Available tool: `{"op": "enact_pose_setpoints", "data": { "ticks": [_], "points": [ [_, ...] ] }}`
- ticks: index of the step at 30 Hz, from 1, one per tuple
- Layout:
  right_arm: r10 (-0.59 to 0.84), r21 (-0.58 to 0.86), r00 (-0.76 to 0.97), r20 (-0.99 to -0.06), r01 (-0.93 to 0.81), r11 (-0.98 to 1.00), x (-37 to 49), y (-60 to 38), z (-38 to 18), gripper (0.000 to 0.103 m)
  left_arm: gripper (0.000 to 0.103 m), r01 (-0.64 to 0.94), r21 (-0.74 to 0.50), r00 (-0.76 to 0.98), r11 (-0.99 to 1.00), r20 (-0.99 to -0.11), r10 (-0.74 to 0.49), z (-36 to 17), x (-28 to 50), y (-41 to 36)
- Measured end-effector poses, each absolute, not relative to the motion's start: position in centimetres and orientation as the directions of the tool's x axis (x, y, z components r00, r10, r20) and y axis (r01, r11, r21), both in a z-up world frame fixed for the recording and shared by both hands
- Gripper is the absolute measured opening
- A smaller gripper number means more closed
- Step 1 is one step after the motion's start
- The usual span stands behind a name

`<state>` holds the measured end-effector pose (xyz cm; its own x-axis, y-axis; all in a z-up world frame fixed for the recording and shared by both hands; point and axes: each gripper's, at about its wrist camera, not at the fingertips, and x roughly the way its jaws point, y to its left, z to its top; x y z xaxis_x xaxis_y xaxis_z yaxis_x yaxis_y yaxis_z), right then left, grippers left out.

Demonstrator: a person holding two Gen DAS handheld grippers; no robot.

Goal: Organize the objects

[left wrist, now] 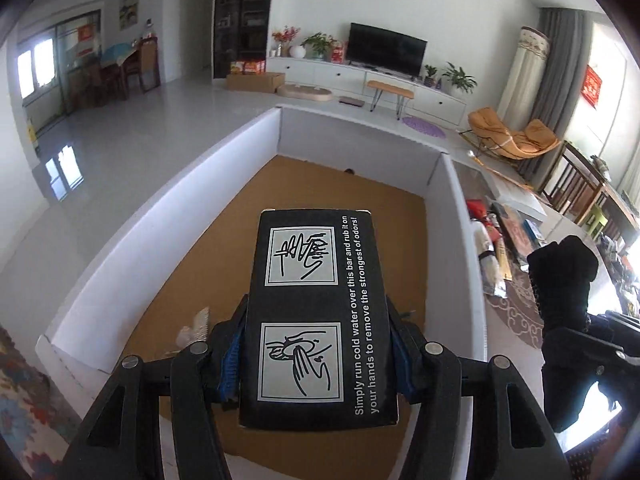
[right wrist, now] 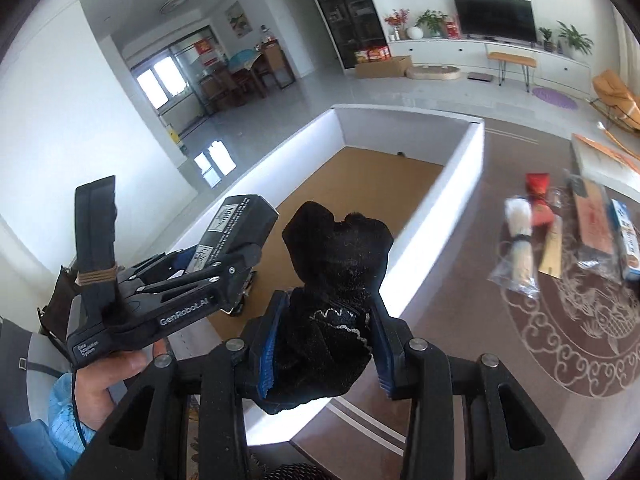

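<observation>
Currently the left hand-held gripper is clamped on a rigid, smooth black carton above the white-walled box with its brown cardboard floor; slick card could slide from the blue ribbed pads if tilted. The right hand-held gripper is clamped on a soft, fuzzy black sock near the box's right wall; its limp bulk may snag there.

Black box, white line drawings; black sock; white-walled bin, brown floor.
</observation>
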<state>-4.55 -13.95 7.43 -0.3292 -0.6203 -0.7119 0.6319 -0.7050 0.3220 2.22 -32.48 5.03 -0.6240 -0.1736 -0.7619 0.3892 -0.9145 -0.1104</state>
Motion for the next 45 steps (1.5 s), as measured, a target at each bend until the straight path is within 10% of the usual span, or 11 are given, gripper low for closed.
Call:
{"op": "enact_pose_setpoints", "data": {
  "ticks": [2, 5, 13, 26, 45],
  "points": [
    [-0.615, 0.303, -0.311, -0.725, 0.657, -0.690, -4.0, -17.0, 6.6, 0.045, 0.059, 0.471, -0.075, -0.560, -0.879, -0.796, -0.232, 3.7, 2.6, -34.7],
    [-0.572, 0.262, -0.298, -0.764, 0.667, -0.698, -3.4, -19.4, 5.2, 0.084, 0.067, 0.532, -0.036, -0.517, -0.846, -0.805, -0.291, 2.8, 3.0, -35.9],
    [-0.456, 0.108, -0.598, -0.659, 0.525, -0.844, -2.8, -10.8, 5.9, 0.099, 0.081, 0.456, -0.011, -0.639, -0.890, -0.700, -0.319, 4.6, 3.0, -30.4],
    [0.082, -0.073, -0.631, -0.771, -0.040, -0.997, -7.0, 13.5, -5.8, 0.101, 0.102, -0.157, -0.132, -0.687, -0.979, -0.697, 0.204, 3.5, 0.2, -6.3],
    [0.004, 0.010, -0.612, -0.791, -0.019, -1.000, -6.4, 15.7, -7.0, 0.101, 0.102, -0.077, 0.029, -0.587, -0.997, -0.809, 0.022, -6.6, -7.5, -3.4]
  ]
}}
